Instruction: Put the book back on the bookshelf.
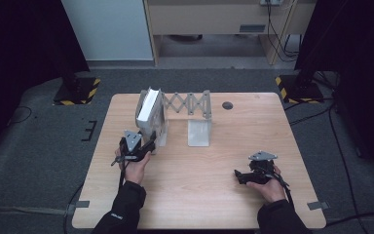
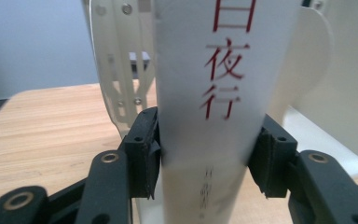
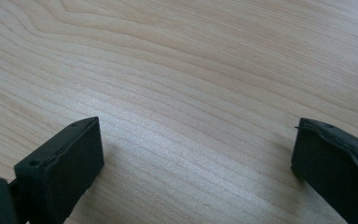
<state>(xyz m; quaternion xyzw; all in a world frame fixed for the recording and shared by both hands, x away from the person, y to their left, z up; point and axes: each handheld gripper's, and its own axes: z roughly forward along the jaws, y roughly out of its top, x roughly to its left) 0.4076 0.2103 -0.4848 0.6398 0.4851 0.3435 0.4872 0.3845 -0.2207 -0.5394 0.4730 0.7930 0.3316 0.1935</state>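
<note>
left gripper (image 2: 205, 163): jaws clamp white book (image 2: 214, 93) spine between pads, upright in grey rack (image 1: 195, 105) | right gripper (image 3: 198, 158): jaws wide apart, nothing between, over wooden table (image 3: 191, 70)

The white book's spine (image 2: 214, 93) bears red characters reading 日夜行; smaller print below is blurred.

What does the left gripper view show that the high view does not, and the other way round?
Left gripper view alone: red characters printed down the spine of the white book, and the pads of the left gripper against both its sides. High view alone: the whole expandable book stand with its scissor links, the right gripper apart on the table, both hands and sleeves, and the floor beyond. Both share the book standing upright at the stand's end plate, and the wooden tabletop.
</note>
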